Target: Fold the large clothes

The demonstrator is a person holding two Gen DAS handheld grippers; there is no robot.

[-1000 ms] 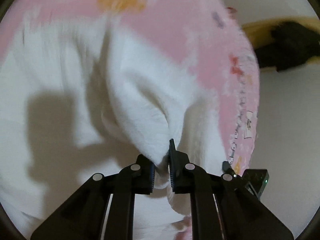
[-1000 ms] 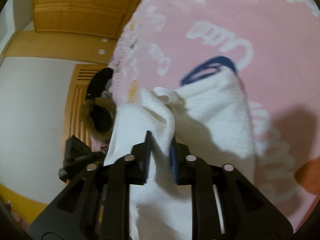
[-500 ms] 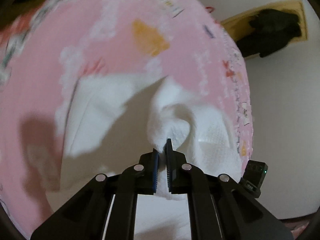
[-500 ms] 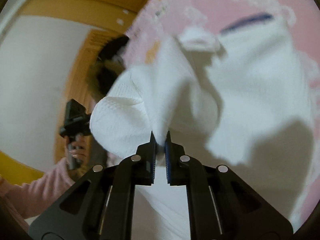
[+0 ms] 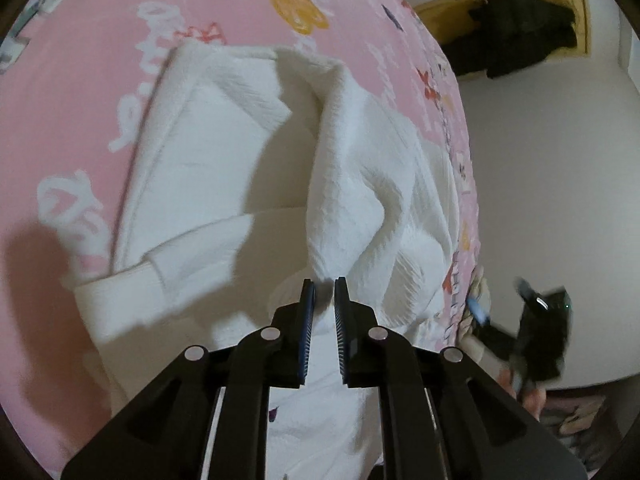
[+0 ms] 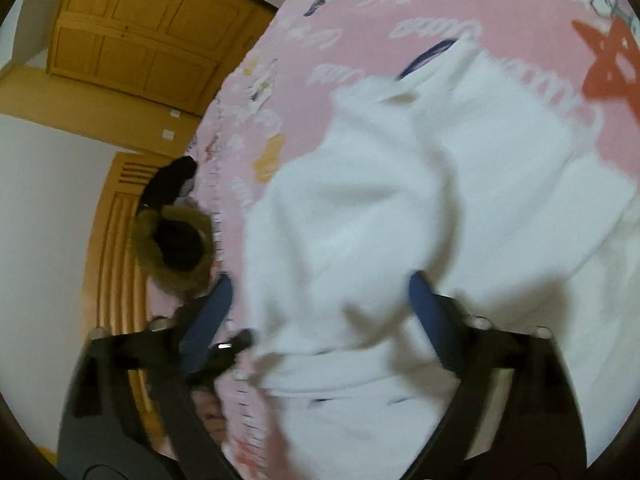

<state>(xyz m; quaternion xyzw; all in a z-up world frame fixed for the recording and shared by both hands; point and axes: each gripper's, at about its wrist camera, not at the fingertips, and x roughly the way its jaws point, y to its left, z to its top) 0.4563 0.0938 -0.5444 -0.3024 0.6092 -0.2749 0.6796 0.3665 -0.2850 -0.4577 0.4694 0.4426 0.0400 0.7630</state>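
Observation:
A large white knit garment (image 5: 208,184) lies on a pink patterned bed cover (image 5: 72,92). In the left wrist view my left gripper (image 5: 324,292) is nearly shut, pinching a ridge of the white fabric that rises from the fingertips. In the right wrist view the same white garment (image 6: 500,184) lies folded over on the pink cover (image 6: 360,20). My right gripper (image 6: 320,292) is wide open, its blue pads either side of a fold of fabric that drapes between them.
A dark fur-trimmed jacket (image 6: 172,232) lies at the bed's edge by a wooden door (image 6: 132,40). Dark clothes (image 5: 520,36) hang on a wooden frame at the wall. The right gripper (image 5: 540,328) shows at the bed's right edge.
My right gripper has opened and let go of the fabric. My left gripper has carried its pinched edge over, and the garment has spread flatter on the cover.

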